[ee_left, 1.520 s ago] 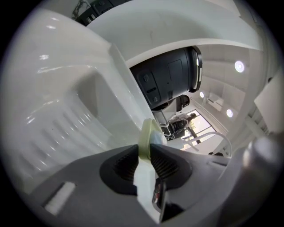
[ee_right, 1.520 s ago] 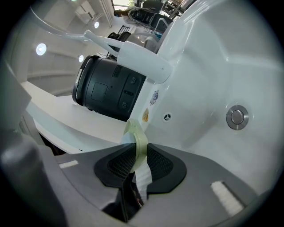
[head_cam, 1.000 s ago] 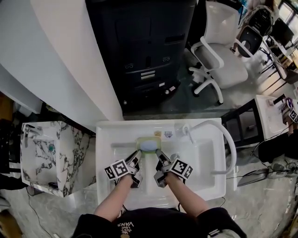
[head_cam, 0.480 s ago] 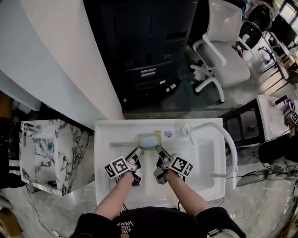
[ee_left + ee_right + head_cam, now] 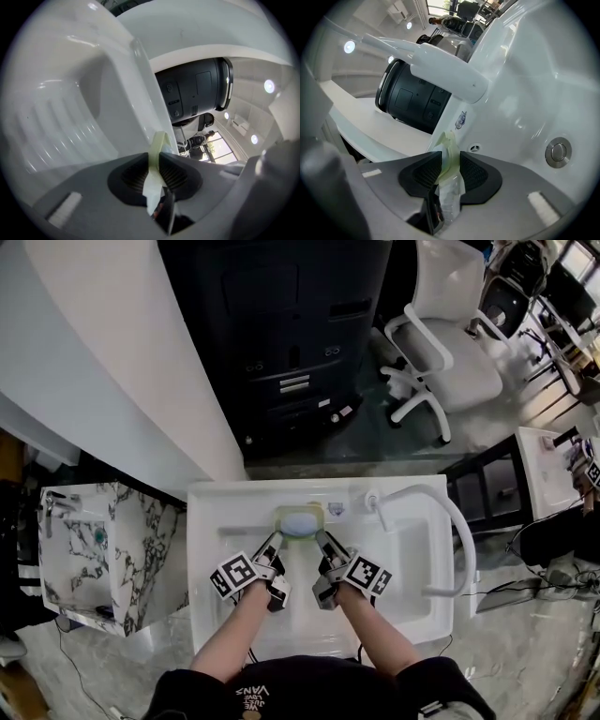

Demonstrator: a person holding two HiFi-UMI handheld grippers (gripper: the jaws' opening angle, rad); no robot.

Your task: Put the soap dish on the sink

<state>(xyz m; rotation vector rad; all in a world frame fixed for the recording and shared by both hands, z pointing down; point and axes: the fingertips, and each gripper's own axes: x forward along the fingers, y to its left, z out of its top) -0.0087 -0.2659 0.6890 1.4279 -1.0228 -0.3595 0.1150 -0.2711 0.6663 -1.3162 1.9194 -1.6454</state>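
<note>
Dish (image 5: 300,508) sat on the back ledge of the sink (image 5: 412,606), near the tap (image 5: 448,512), with your grippers at either end. Your left gripper (image 5: 273,542) clamped one rim. Your right gripper (image 5: 322,540) had just been opening its jaws, the other rim loose between them. Soap (image 5: 301,522) lay in the dish.

One sink (image 5: 214,514), one faucet (image 5: 441,502), one soap dish (image 5: 281,518) and one black cabinet (image 5: 281,334) are showing; two chairs (image 5: 452,364) (image 5: 512,287) are standing beyond
</note>
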